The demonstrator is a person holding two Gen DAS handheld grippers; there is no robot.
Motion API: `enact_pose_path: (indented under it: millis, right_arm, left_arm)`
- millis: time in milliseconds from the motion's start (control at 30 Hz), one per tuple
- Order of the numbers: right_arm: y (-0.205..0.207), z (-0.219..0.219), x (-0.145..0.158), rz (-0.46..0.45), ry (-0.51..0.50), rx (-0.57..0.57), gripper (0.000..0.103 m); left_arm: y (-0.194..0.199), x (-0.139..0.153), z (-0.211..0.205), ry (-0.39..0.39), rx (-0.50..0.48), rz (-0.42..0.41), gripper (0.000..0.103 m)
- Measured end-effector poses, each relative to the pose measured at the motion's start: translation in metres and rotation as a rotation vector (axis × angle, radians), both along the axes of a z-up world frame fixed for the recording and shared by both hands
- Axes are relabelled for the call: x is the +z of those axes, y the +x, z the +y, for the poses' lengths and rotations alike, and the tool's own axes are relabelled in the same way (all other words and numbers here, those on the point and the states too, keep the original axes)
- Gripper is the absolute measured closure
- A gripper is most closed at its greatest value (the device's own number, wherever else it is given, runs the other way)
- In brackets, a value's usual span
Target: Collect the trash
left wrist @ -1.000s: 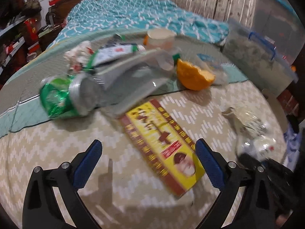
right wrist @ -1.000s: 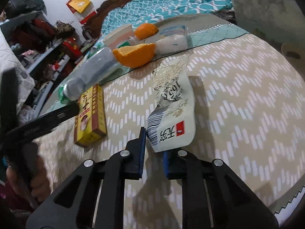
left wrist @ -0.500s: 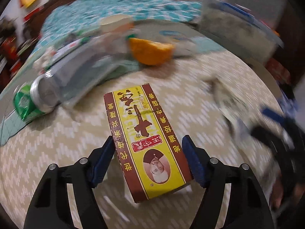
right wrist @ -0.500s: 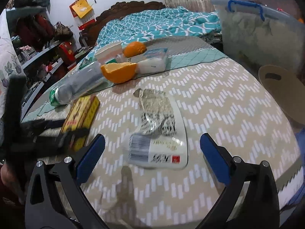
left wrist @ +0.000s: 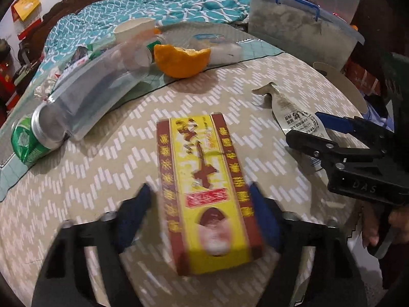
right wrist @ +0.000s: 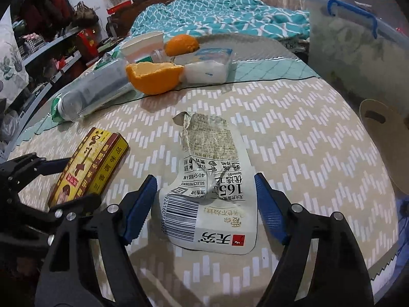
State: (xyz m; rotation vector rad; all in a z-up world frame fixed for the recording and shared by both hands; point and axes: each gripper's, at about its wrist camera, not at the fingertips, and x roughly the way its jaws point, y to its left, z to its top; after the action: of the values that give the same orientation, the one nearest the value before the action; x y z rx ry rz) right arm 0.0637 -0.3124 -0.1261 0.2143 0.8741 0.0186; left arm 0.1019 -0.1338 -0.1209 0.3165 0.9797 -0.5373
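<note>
A yellow and red carton box (left wrist: pixel 204 186) lies on the patterned table cloth, its near end between the fingers of my left gripper (left wrist: pixel 202 215), which is open around it; it also shows in the right wrist view (right wrist: pixel 89 166). A torn white snack wrapper (right wrist: pixel 209 192) lies flat between the open fingers of my right gripper (right wrist: pixel 204 204); it also shows in the left wrist view (left wrist: pixel 294 112). An orange peel half (right wrist: pixel 153 76), a clear plastic bottle (left wrist: pixel 97 89) and a crushed green can (left wrist: pixel 25 140) lie further back.
A paper cup (right wrist: pixel 143 43), a whole orange (right wrist: pixel 181 44) and a tissue pack (right wrist: pixel 209 64) sit at the back of the round table (right wrist: pixel 294 140). A clear storage bin (right wrist: pixel 358 51) stands right, a bed (right wrist: pixel 217 18) behind. A stool (right wrist: pixel 381 138) is beside the table's right edge.
My left gripper moved forward and narrowed around the carton box. My right gripper let go of the wrapper, opened wide and now straddles it.
</note>
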Motion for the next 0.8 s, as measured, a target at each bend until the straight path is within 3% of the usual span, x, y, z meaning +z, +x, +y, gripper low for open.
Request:
enact_pose_path:
  millis: [267, 400, 533, 800]
  right_arm:
    - [-0.016, -0.044, 0.011, -0.074, 0.186, -0.106, 0.027]
    - [-0.025, -0.075, 0.018, -0.116, 0.184, -0.186, 0.027]
    - [-0.040, -0.125, 0.018, -0.153, 0.203, -0.299, 0.027]
    - [-0.072, -0.242, -0.001, -0.172, 0.295, -0.556, 0.027]
  left_arm:
    - [0.007, 0.012, -0.021, -0.071, -0.071, 0.048, 0.046]
    - [0.013, 0.019, -0.051, -0.092, -0.129, 0.056, 0.046]
    - [0.020, 0.020, -0.103, -0.092, -0.226, 0.075, 0.046]
    - [0.039, 0.017, -0.249, -0.133, -0.446, 0.182, 0.045]
